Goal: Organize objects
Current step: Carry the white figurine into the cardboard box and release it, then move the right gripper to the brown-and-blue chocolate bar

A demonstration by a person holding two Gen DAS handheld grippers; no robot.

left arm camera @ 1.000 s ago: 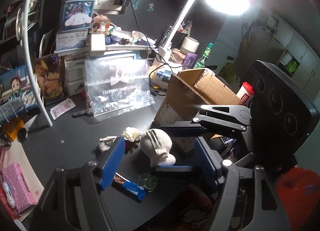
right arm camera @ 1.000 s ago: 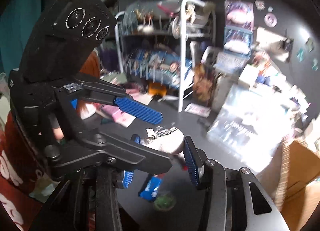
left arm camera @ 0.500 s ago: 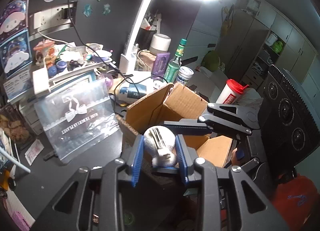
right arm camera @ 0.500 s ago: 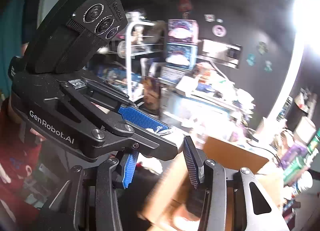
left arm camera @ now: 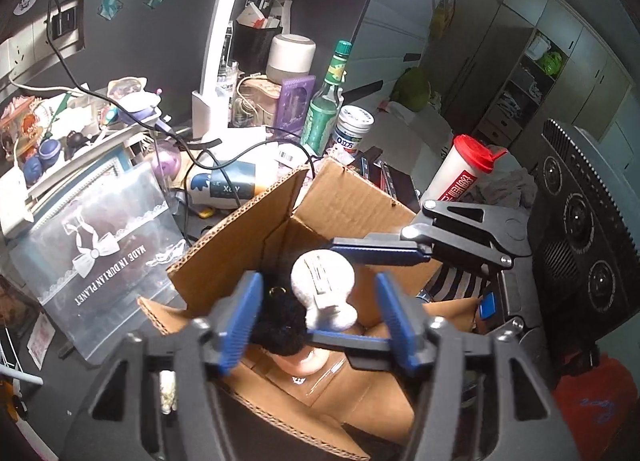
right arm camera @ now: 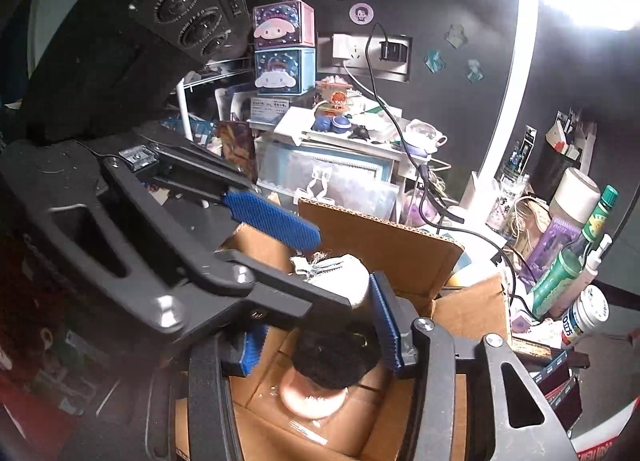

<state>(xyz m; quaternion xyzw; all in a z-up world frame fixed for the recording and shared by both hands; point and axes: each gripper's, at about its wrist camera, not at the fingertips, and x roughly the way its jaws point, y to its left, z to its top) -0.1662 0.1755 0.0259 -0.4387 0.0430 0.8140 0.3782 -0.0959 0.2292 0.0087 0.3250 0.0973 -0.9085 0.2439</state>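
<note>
Crowded by a green bottle [left arm camera: 326, 105] and shaker [left arm camera: 460, 177] at far right. Open cardboard box [left arm camera: 256, 245] holding a dark-haired doll [left arm camera: 280, 325]. Left gripper [left arm camera: 320, 321] wide apart; right gripper [right arm camera: 316, 329] apparently clamping a white plush [left arm camera: 322, 293].

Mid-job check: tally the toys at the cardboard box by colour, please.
White: 1, the white plush toy, held up over the cardboard box
Black: 1, the black-haired doll, lying inside the box
Total: 2
</note>
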